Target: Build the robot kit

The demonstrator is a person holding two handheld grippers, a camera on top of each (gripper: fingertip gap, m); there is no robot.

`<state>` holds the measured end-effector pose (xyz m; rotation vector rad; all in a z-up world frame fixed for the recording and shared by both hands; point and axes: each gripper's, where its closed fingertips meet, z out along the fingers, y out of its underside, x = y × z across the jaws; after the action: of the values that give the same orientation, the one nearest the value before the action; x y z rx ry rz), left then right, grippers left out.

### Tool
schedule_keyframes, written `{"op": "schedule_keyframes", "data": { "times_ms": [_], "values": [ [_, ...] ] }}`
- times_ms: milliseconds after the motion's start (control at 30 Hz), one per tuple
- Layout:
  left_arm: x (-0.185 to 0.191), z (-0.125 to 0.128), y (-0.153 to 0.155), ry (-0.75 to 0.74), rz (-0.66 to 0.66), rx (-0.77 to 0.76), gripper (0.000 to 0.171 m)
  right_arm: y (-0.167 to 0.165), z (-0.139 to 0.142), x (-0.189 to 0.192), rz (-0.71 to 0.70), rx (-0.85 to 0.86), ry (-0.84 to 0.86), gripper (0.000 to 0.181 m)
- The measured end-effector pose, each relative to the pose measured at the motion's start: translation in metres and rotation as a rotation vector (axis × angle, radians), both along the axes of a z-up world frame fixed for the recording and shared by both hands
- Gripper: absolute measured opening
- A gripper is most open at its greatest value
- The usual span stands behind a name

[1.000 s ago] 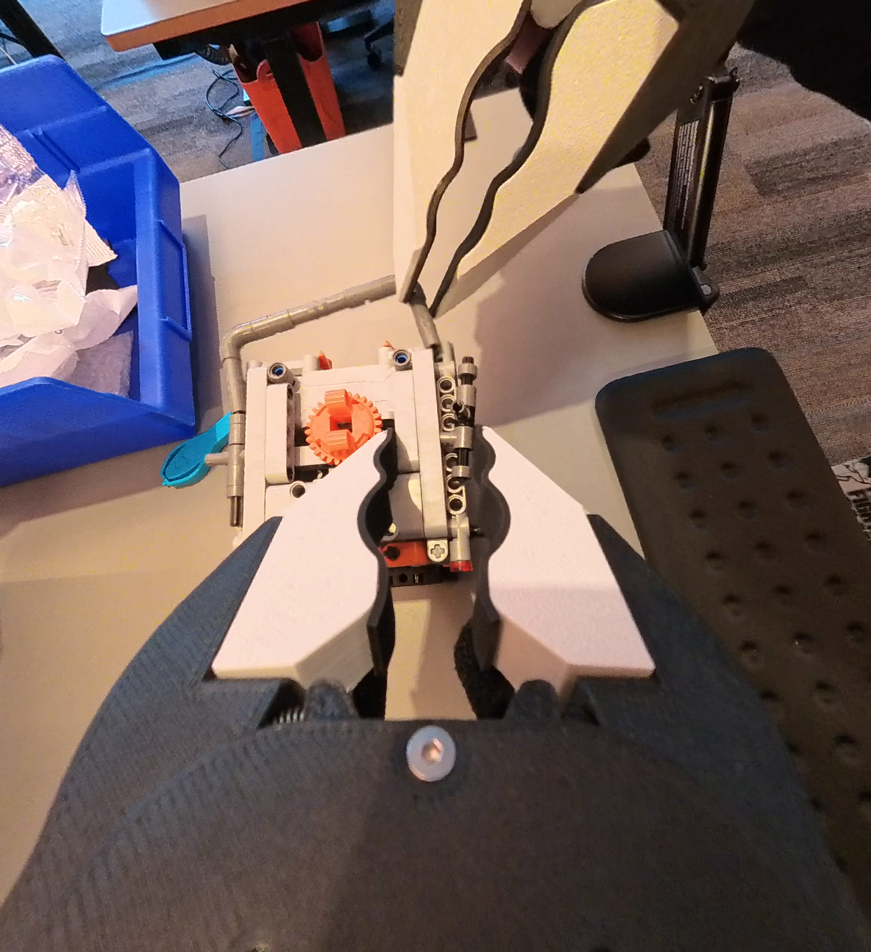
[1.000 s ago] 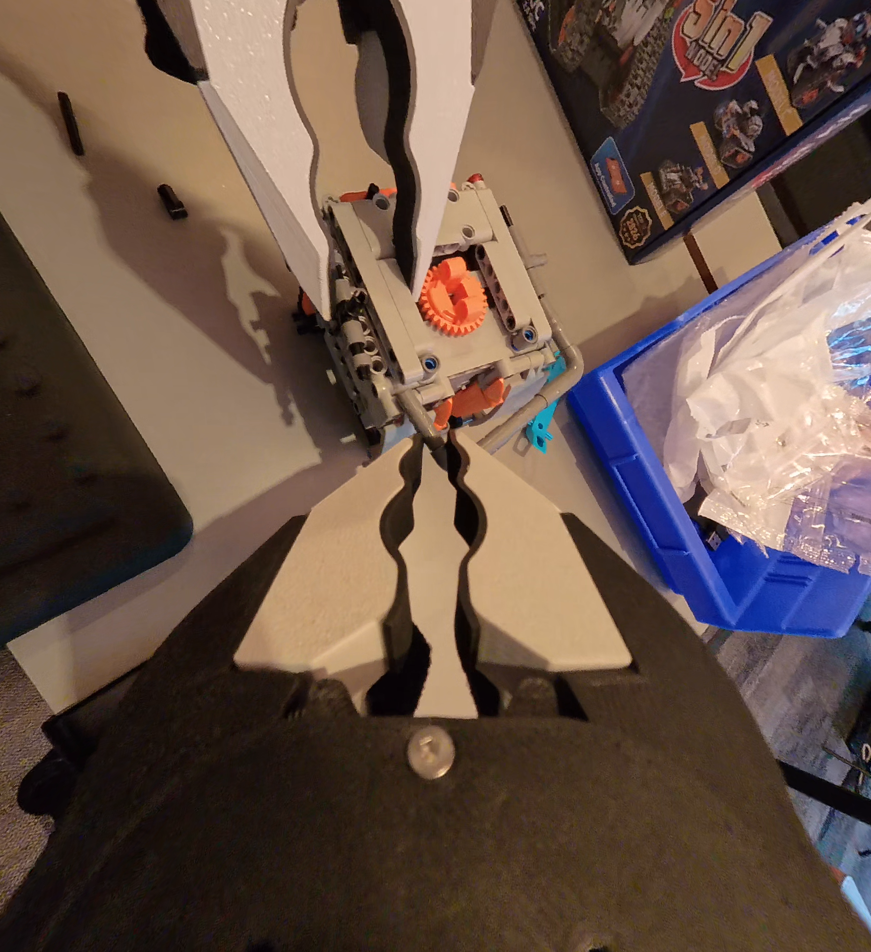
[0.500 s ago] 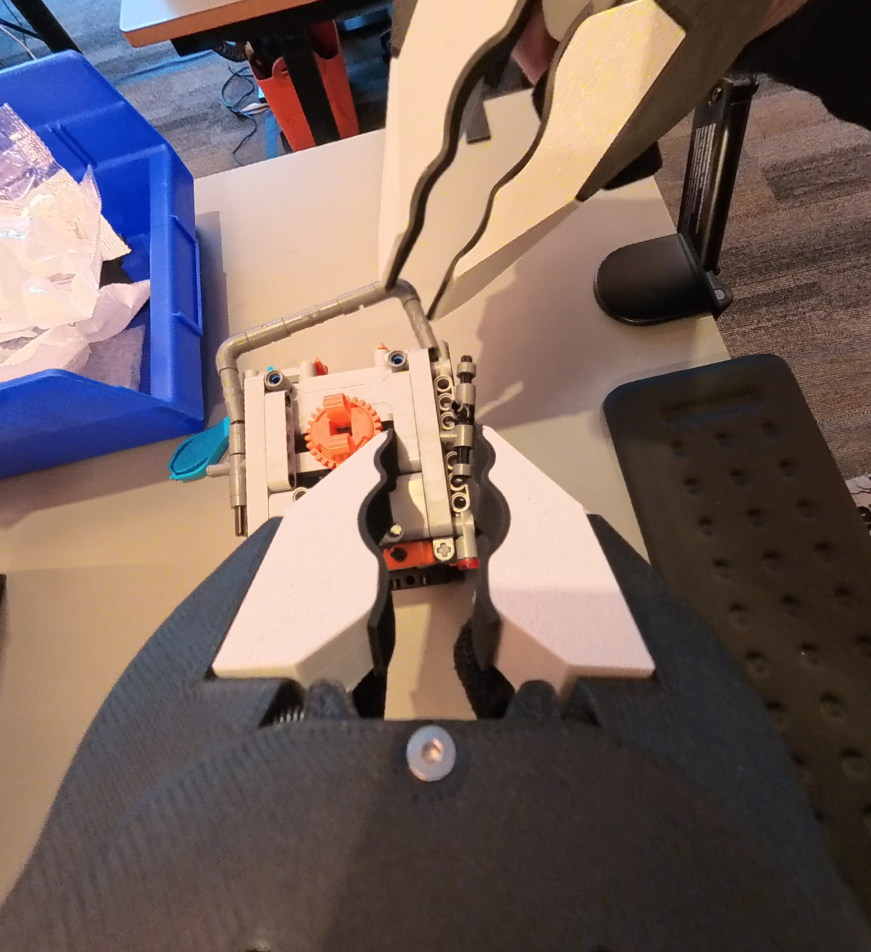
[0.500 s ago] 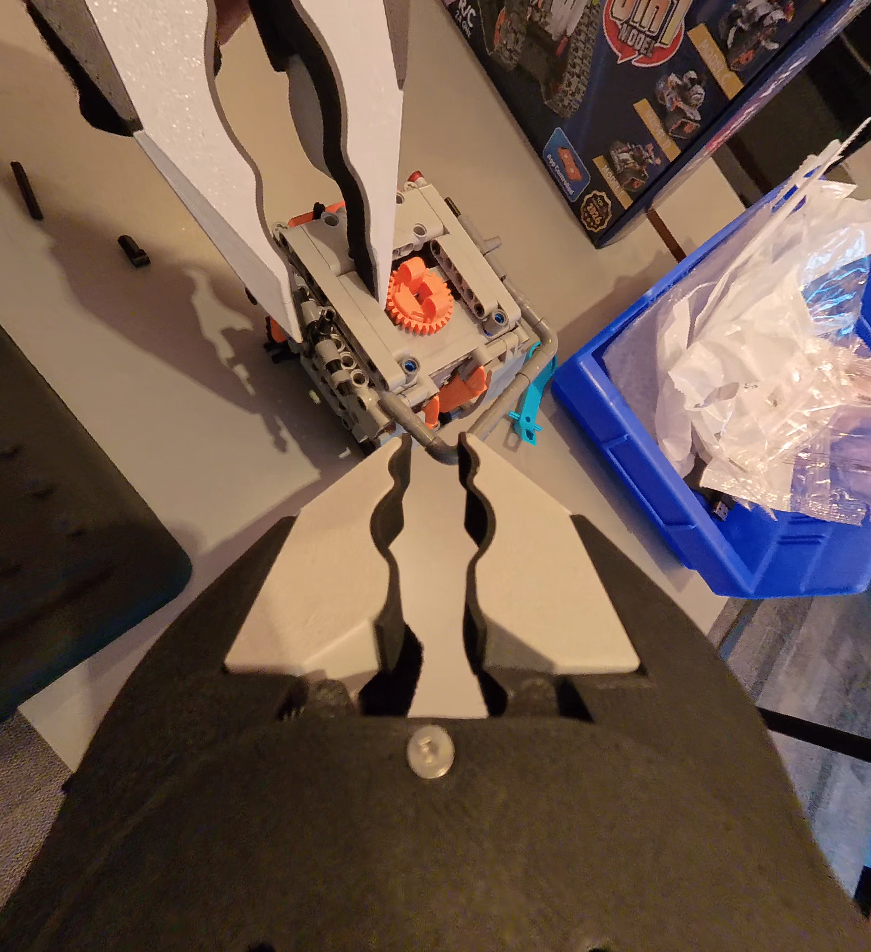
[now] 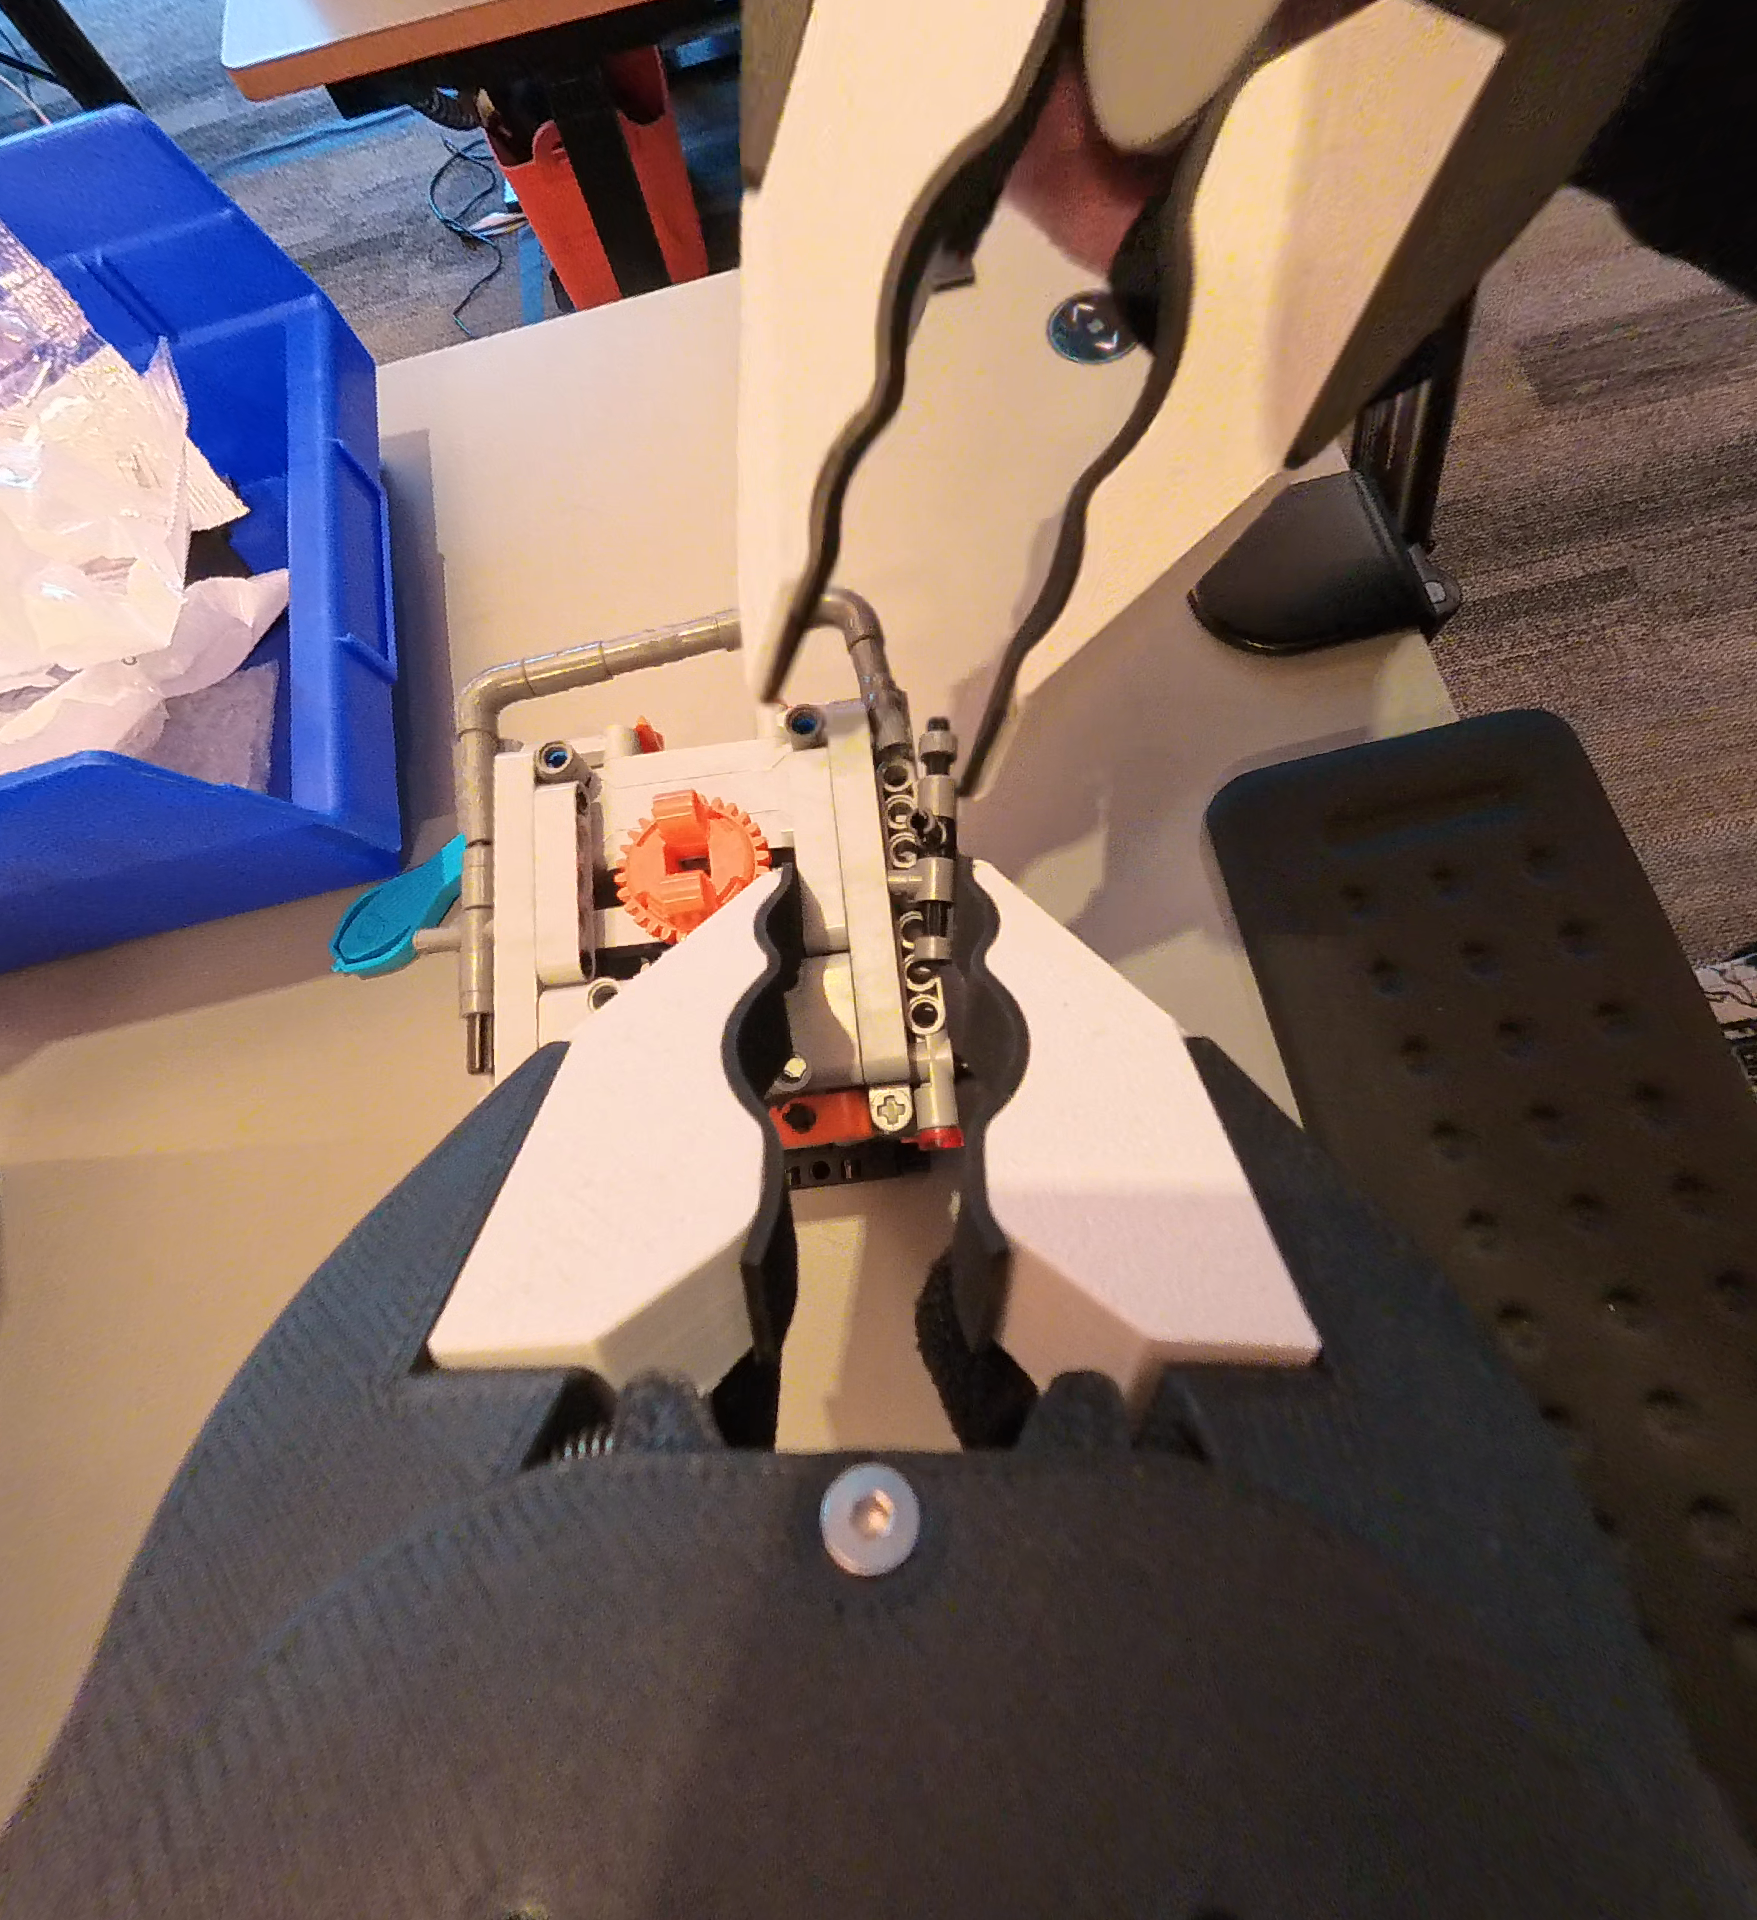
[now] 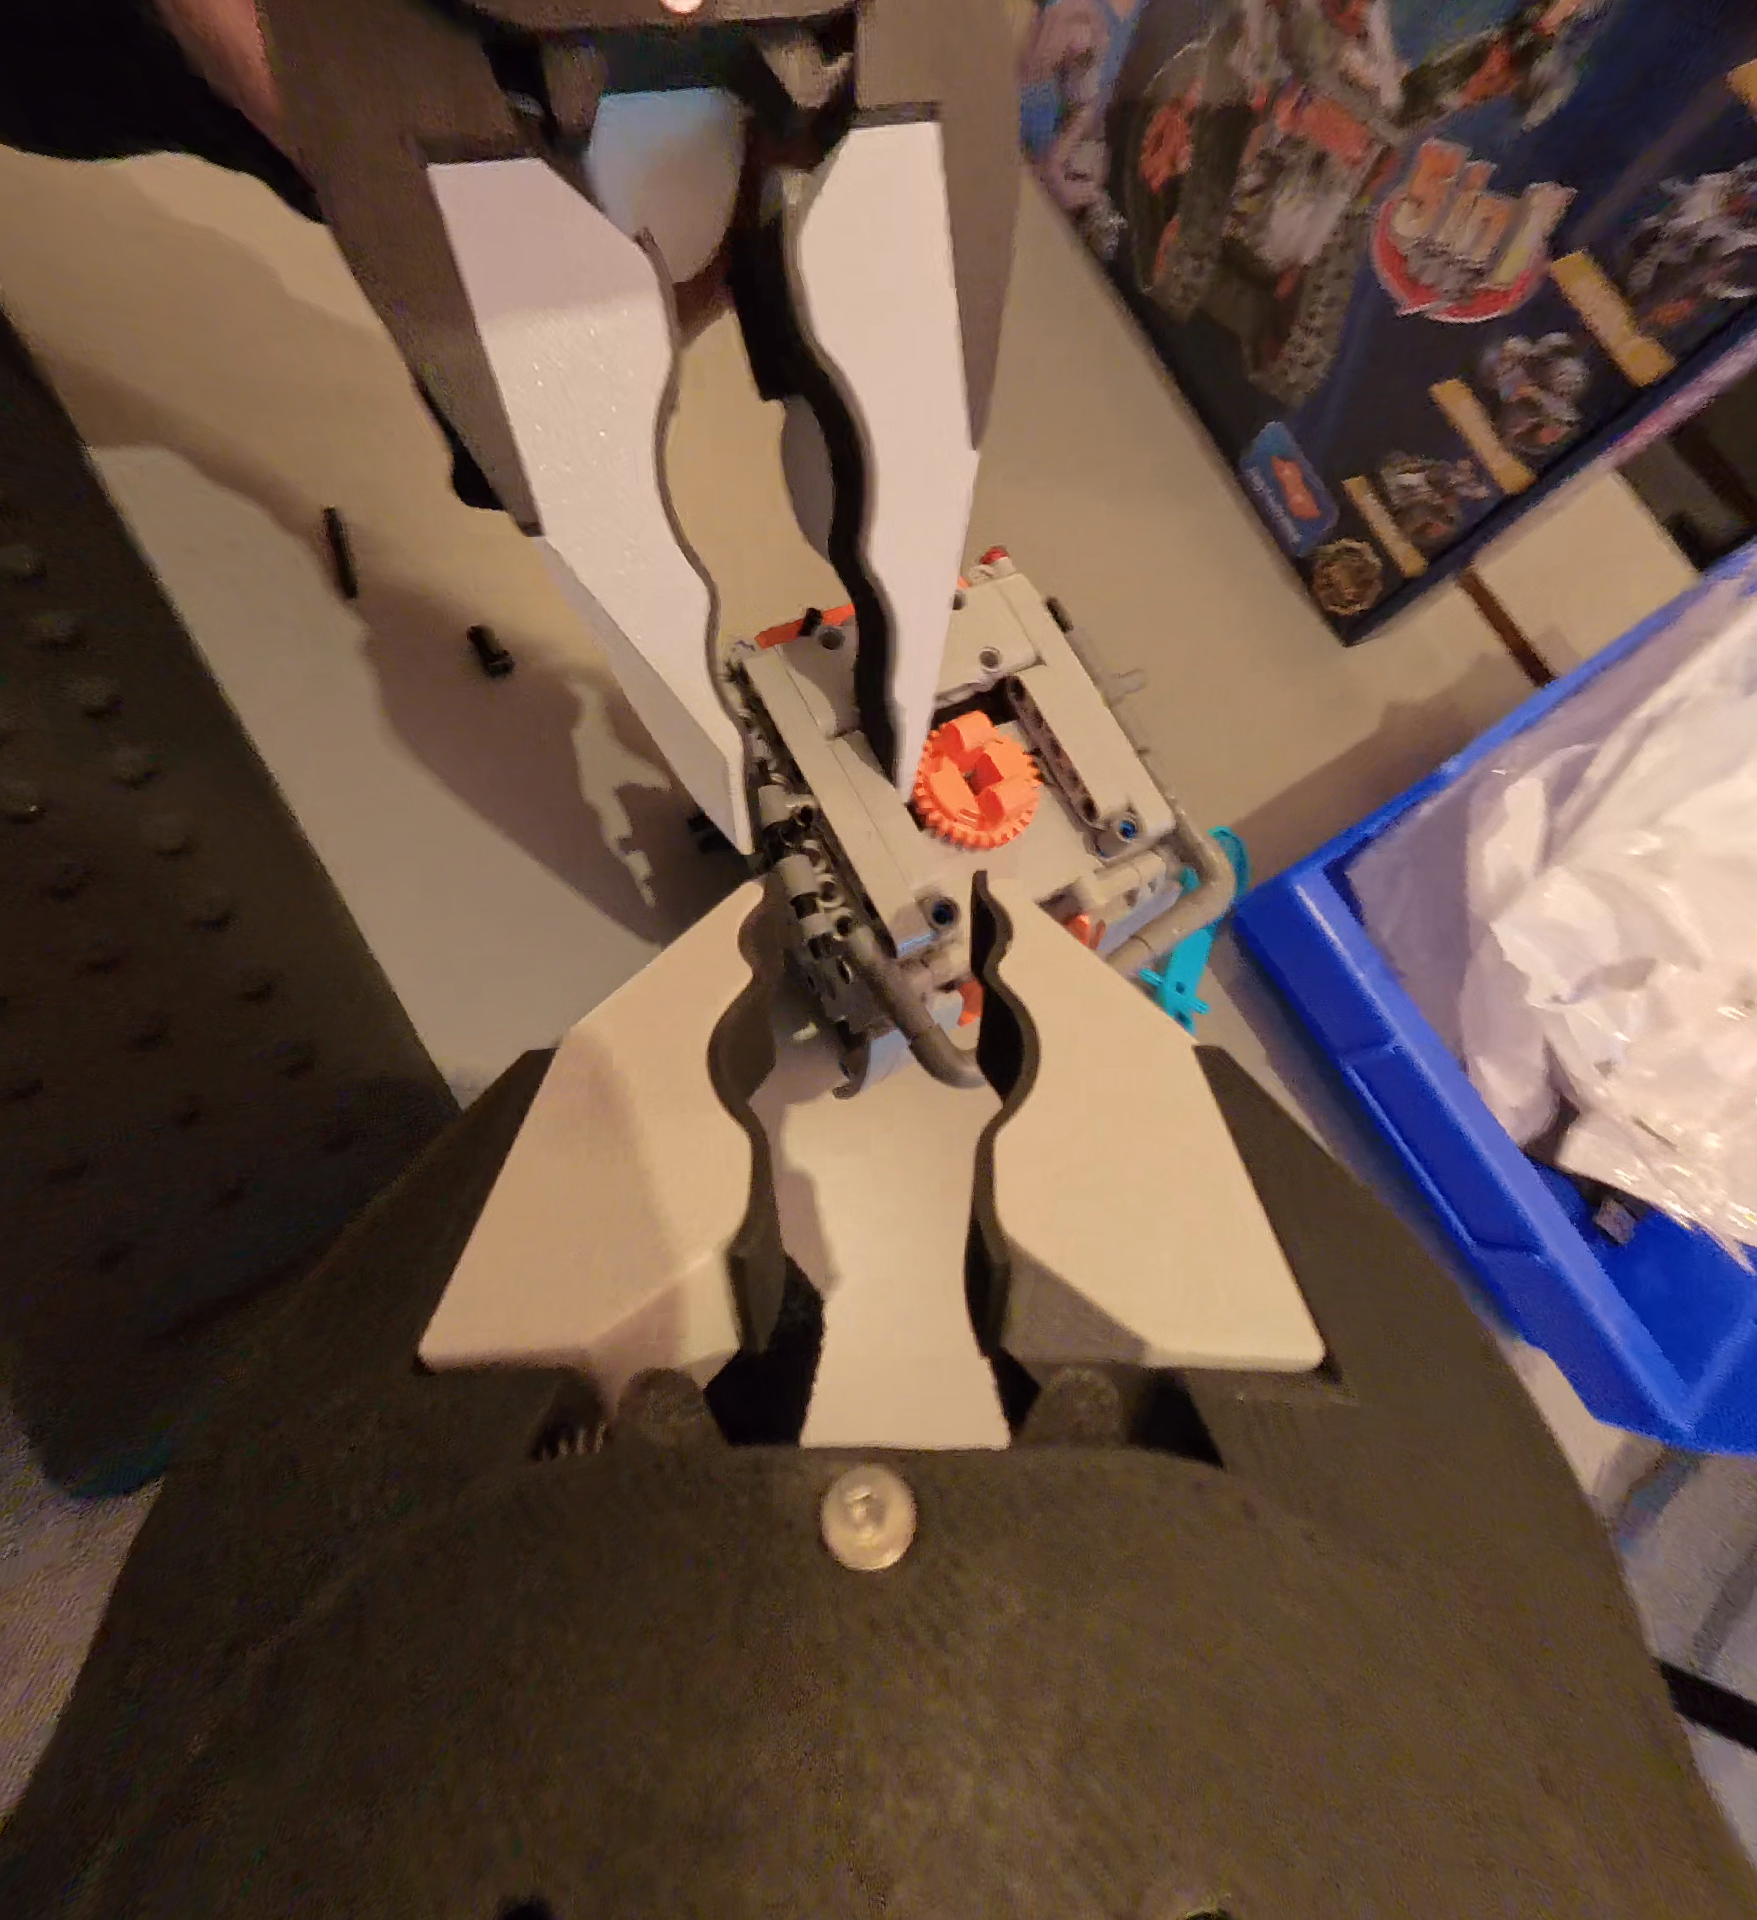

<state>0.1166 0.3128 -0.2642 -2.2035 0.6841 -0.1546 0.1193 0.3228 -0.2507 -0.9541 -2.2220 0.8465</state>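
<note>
The table (image 5: pixel 583 499) carries a blue bin (image 5: pixel 334 582) at its left edge, filled with crumpled clear plastic bags (image 5: pixel 43 540). A dark printed box (image 6: pixel 1476 312) lies along the same edge, just beside the bin. A black perforated mat (image 5: pixel 1539 1143) covers the right edge. A black stand base (image 5: pixel 1310 582) sits at the far right corner. 2 small black pieces (image 6: pixel 339 551) lie near the mat. Patterned carpet (image 5: pixel 1632 468) covers the floor.

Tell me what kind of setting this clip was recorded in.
Probably an office or lab bench used for toy building-kit assembly. A grey brick model with an orange gear sits on a pale table, beside a blue bin of empty plastic bags and a printed kit box; carpet tiles cover the floor.
</note>
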Motion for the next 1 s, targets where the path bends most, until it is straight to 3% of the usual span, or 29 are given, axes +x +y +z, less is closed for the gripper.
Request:
{"op": "schedule_keyframes", "data": {
  "times_ms": [367, 600, 700, 833, 1000],
  "values": [
    [-0.002, 0.000, 0.001, 0.017, 0.010, 0.021, 0.023, -0.003, -0.006, -0.003, 0.094, -0.086, -0.061, 0.024],
    [-0.002, 0.000, 0.000, 0.020, -0.005, 0.013, 0.024, 0.003, 0.007, 0.003, 0.002, -0.078, -0.003, 0.029],
    [-0.003, -0.001, -0.001, 0.036, -0.010, 0.001, 0.033, -0.002, 0.003, 0.010, 0.018, -0.022, 0.028, 0.017],
    [-0.001, 0.000, -0.003, 0.011, -0.024, -0.019, 0.038, -0.007, -0.003, 0.007, -0.004, 0.008, 0.033, 0.017],
    [-0.003, 0.001, -0.004, -0.003, -0.005, -0.011, 0.025, -0.009, -0.004, 0.008, -0.018, 0.002, 0.021, 0.004]
  ]
}}
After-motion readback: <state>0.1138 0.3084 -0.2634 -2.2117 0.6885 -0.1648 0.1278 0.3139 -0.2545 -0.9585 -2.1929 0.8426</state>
